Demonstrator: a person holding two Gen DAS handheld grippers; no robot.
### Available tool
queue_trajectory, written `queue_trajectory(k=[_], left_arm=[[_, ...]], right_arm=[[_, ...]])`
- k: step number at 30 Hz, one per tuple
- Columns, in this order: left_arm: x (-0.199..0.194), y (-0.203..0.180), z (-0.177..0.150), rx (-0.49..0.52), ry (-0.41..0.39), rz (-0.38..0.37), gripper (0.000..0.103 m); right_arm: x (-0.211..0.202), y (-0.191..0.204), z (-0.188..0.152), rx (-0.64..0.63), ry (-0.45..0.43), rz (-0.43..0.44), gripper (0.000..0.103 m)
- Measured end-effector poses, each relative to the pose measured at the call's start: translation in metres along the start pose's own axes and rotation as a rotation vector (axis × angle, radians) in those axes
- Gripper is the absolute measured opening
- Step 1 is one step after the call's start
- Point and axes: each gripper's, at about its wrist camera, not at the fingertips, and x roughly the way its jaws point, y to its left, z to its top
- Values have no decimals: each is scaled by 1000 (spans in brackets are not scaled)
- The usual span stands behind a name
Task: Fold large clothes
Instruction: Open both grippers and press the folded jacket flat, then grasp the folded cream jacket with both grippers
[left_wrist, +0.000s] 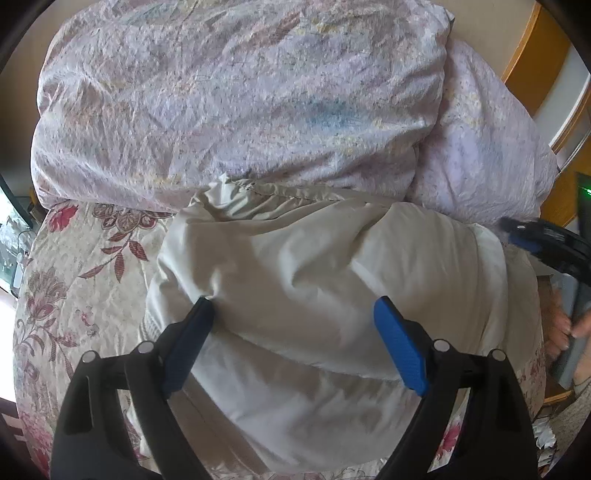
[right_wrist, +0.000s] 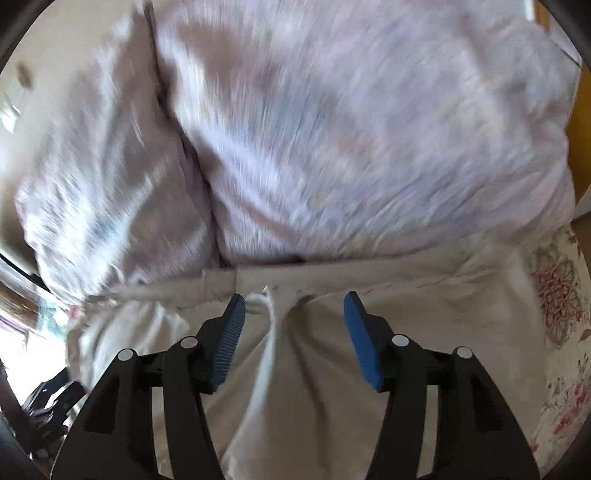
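Note:
A large cream garment (left_wrist: 314, 258) lies bunched on the bed, its seamed edge toward the far side. My left gripper (left_wrist: 293, 301) hangs over its near half, open wide. The left fingertip (left_wrist: 205, 302) dents the cloth, while the right pad stands free. In the right wrist view, which is blurred, the same cream garment (right_wrist: 406, 295) fills the lower half. My right gripper (right_wrist: 295, 296) is open there, and a raised ridge of cloth (right_wrist: 275, 317) stands between its pads without touching them. The right gripper (left_wrist: 546, 240) also shows at the right edge of the left wrist view.
A crumpled lilac duvet (left_wrist: 240, 92) is heaped just behind the garment and shows again as the lilac duvet (right_wrist: 332, 147). A floral bedspread (left_wrist: 74, 277) lies underneath. Wooden furniture (left_wrist: 532, 48) stands at the far right. A hand (left_wrist: 565, 325) is at the right edge.

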Motion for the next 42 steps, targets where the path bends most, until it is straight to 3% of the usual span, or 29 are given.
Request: queue_trajectory(k=[2,6,11,19,26,34,42], left_arm=[[3,-4,1,8,-2,1,89],[19,-12,4,25,4,52,89],[47,-4,7,18,4,175,89],[84,12,16,14,-31,297,101],[104,25,21,-4,-73,291,101],[123,30,17,-27,-134,271,101],[138,34,11,-27,-131,288,101]], right_arm=[[-7,-16,-5,-6,5,-16,44],[5,-39,-19,0,79,-86,40],[44,-64,-37,-17,179,-285,38],[67,-70,-40,-99,119,-399,39],[78,-85,-46,-123,-7,-364,49],[92,-100,-53,-124,-133,-336,53],[95,-122,-57,-112,-110,-308,55]])
